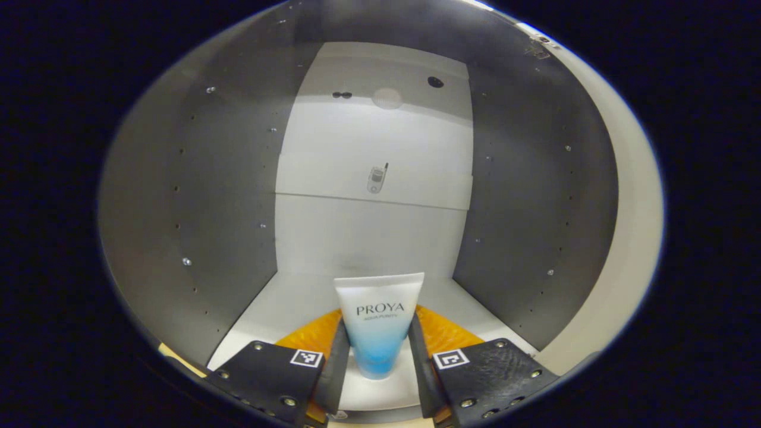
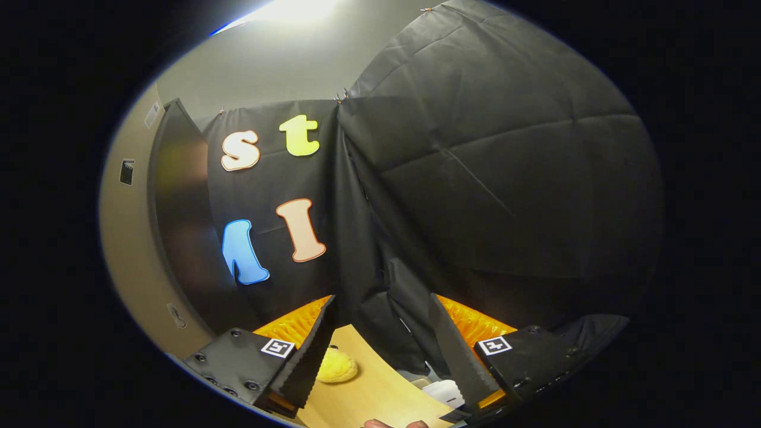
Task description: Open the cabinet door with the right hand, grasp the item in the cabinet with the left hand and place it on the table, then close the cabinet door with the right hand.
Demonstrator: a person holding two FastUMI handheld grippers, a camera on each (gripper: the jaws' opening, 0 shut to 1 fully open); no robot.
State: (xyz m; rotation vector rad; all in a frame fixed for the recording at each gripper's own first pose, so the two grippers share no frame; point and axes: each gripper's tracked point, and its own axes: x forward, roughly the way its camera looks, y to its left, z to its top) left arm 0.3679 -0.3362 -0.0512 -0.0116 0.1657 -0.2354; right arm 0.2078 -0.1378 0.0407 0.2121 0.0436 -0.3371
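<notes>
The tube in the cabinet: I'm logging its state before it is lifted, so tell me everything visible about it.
The tube is soft-looking plastic, white at its wide crimped top and fading to blue at the narrower bottom, with dark lettering. It stands upright, cap end down, on the cabinet's pale floor, between the left gripper fingers. The fingers flank it closely; whether they press it cannot be told.

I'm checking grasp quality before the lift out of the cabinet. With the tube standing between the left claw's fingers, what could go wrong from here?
1. The tube stands on its narrow cap end with the wide end up, so a nudge from one finger of the left claw might tip it.
2. The fingers flank its slim lower part; a grip there may let the top swing during the lift.
3. The cabinet's side walls sit close, so the tube might clip one on the way out.
</notes>
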